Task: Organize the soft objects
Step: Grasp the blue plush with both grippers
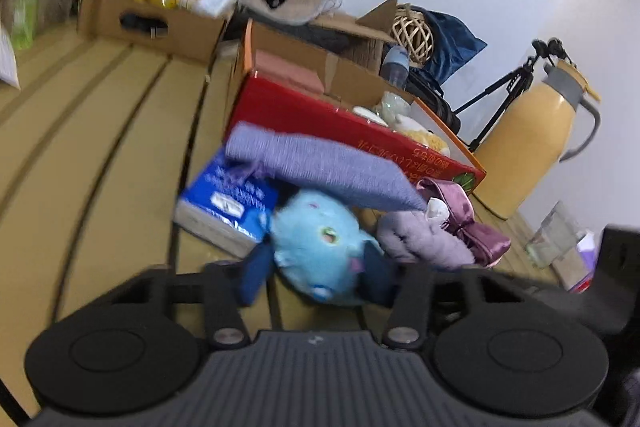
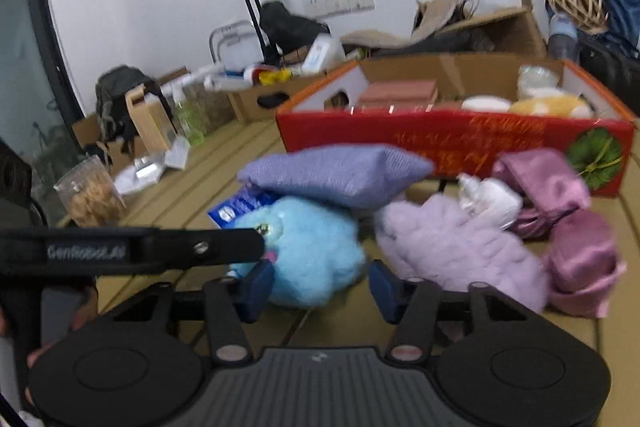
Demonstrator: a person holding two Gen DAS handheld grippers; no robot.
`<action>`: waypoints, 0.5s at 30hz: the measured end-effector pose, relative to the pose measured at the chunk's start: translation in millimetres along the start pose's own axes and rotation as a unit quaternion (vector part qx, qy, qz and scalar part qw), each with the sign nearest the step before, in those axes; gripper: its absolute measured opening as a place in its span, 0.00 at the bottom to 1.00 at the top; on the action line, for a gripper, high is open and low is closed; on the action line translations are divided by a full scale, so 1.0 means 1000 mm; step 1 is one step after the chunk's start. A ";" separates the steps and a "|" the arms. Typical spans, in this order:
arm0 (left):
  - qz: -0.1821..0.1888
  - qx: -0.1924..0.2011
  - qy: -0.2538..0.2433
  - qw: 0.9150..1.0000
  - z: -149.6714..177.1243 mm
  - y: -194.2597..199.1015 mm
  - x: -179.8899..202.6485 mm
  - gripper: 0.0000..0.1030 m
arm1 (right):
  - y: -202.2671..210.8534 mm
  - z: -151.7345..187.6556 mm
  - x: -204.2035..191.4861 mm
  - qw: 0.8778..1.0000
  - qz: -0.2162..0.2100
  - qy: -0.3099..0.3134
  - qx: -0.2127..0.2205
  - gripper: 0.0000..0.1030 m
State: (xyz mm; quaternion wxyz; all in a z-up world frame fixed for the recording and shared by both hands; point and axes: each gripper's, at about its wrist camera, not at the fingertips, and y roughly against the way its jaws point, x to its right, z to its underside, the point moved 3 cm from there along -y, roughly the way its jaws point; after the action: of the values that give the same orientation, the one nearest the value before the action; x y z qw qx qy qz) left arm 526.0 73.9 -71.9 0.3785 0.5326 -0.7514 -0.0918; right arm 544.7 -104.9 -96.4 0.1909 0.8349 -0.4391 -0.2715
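1. Right in front of me on the slatted wooden table (image 2: 248, 147), the blue plush toy (image 1: 320, 247) sits between the pads of my left gripper (image 1: 316, 277). Both pads seem to press its sides, so I'd call that pinched.
2. My right gripper (image 2: 318, 287) is partly spread; its left pad touches the plush, its right pad is clear.
3. The plush is roundish, face toward the left gripper's camera.
4. A lavender knit pouch (image 2: 336, 175) lies across its top, long axis running left-right, parallel to the red box (image 2: 452, 143) behind.
5. A fluffy lilac piece (image 2: 456, 247) sits just beside it.
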 end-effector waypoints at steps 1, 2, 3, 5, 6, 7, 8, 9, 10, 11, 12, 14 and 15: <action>0.004 0.001 0.009 1.000 0.001 -0.002 -0.002 0.37 | -0.003 0.001 -0.001 1.000 -0.013 -0.008 -0.004 0.40; 0.003 0.013 0.005 1.000 0.002 -0.002 -0.002 0.34 | -0.005 0.001 -0.002 1.000 -0.025 -0.016 -0.006 0.37; -0.001 0.021 -0.006 1.000 0.003 -0.001 0.000 0.33 | -0.005 0.001 -0.004 1.000 -0.025 -0.014 -0.002 0.37; -0.004 0.026 -0.018 0.999 0.006 0.000 0.002 0.31 | -0.006 0.001 -0.007 1.000 -0.016 0.003 0.003 0.34; -0.003 0.027 -0.014 1.000 0.007 0.002 0.002 0.30 | -0.005 0.002 -0.007 1.000 -0.018 0.002 0.003 0.33; -0.002 0.024 -0.009 1.000 0.008 0.004 0.001 0.30 | -0.004 0.001 -0.007 1.000 -0.020 0.000 0.003 0.28; 0.004 0.018 -0.003 1.000 0.009 0.008 -0.001 0.30 | -0.001 0.002 -0.007 1.000 -0.022 0.000 0.004 0.26; 0.013 0.014 0.001 1.000 0.010 0.011 -0.001 0.30 | 0.005 0.005 -0.008 1.000 -0.026 0.005 0.005 0.25; 0.021 0.013 0.000 1.000 0.012 0.015 0.000 0.30 | 0.010 0.007 -0.010 1.000 -0.027 0.011 0.008 0.24; 0.027 0.013 -0.005 1.000 0.014 0.019 0.002 0.30 | 0.017 0.011 -0.012 0.999 -0.025 0.019 0.015 0.24; 0.032 0.011 -0.014 0.999 0.018 0.022 0.006 0.30 | 0.023 0.015 -0.014 0.999 -0.022 0.025 0.020 0.24; 0.044 -0.006 -0.040 0.998 0.027 0.025 0.013 0.37 | 0.034 0.024 -0.014 0.999 -0.017 0.033 0.023 0.23; 0.050 -0.011 -0.043 0.998 0.032 0.025 0.015 0.46 | 0.040 0.029 -0.013 0.999 -0.017 0.035 0.023 0.22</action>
State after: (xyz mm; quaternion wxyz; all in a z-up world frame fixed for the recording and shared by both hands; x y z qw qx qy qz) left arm 484.3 62.8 -73.2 0.3559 0.4859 -0.7915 -0.1038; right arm 495.5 -118.3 -92.6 0.1820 0.8553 -0.4245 -0.2350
